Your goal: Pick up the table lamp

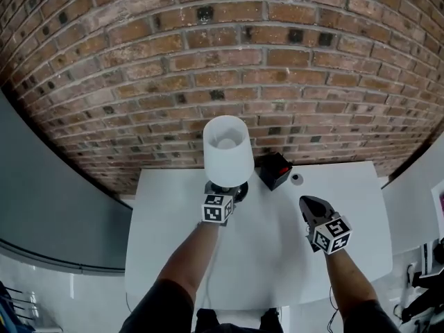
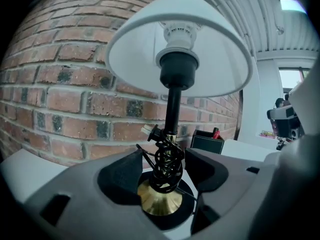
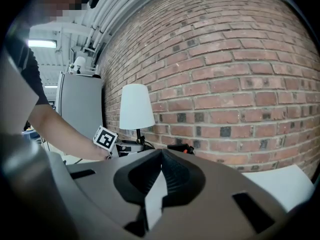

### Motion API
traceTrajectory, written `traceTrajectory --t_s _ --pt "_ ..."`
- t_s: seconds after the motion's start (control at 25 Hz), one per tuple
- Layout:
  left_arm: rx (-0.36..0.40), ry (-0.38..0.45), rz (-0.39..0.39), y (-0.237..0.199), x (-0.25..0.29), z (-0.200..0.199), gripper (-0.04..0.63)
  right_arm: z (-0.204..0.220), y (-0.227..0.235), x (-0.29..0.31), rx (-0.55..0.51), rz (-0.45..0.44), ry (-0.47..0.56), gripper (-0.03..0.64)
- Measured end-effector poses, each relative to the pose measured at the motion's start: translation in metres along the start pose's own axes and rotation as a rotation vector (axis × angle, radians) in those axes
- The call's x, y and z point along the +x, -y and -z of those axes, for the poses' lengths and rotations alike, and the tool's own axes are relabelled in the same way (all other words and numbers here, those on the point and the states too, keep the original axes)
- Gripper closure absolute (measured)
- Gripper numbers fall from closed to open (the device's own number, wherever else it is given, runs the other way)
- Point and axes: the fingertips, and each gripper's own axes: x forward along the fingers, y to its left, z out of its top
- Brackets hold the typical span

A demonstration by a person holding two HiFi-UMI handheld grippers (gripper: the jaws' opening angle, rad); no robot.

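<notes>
the left gripper (image 2: pixel 164 156) has its jaws apart, one on each side of the lower stem of the table lamp with a white conical shade, black stem and brass foot (image 2: pixel 173 104). a black power cord wound into a tight bundle (image 2: pixel 165 169) sits on the stem directly between the jaws and fills most of the gap. contact between the jaw pads and the bundle cannot be confirmed. the brass foot (image 2: pixel 159 203) lies just below and between the jaws, on a black round base plate. the white shade (image 2: pixel 180 49) stands above and ahead of the jaws, and the lamp is upright. in the head view the lamp stands at the far edge of the white rectangular table (image 1: pixel 277 255), immediately ahead of this gripper's marker cube (image 1: pixel 217 209). the red brick wall (image 1: pixel 222 47) is beyond the lamp. the right gripper (image 3: pixel 160 156) has its jaws closed tip to tip with nothing between them. it is held over the table, well apart from the lamp. in the right gripper view the lamp is ahead and to the left of the jaws, with the person's left forearm (image 3: pixel 65 136) reaching towards it. a black open box holding a red item (image 1: pixel 275 170) is ahead of the right gripper, between it and the lamp. a small round object (image 1: pixel 296 179) lies just beside the box, on the side nearer the right gripper.
</notes>
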Motion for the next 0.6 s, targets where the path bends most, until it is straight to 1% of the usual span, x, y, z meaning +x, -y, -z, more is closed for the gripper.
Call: traceTrajectory --t_s 0.16,0.32,0.36,0.4,0.44,0.6 --pt "-0.008 0.028 -0.004 -0.003 0.016 -0.001 0.331 0.009 0.006 0.003 0.005 -0.006 -0.009 0.623" --pt "0.000 0.055 0.011 -0.001 0.029 -0.004 0.331 0.014 0.004 0.006 0.009 -0.019 -0.017 0.623" --pt "0.006 0.059 0.018 0.001 0.033 -0.006 0.340 0.015 0.003 0.007 0.009 -0.022 -0.018 0.623" --pt "0.012 0.058 0.025 0.005 0.037 -0.007 0.399 0.016 0.003 0.007 0.009 -0.024 -0.020 0.623" --pt "0.016 0.049 0.031 0.007 0.040 -0.008 0.438 0.017 0.002 0.008 0.010 -0.026 -0.020 0.623" --pt "0.034 -0.021 0.066 0.017 0.045 -0.011 0.454 0.016 -0.003 0.008 0.003 -0.036 -0.022 0.623"
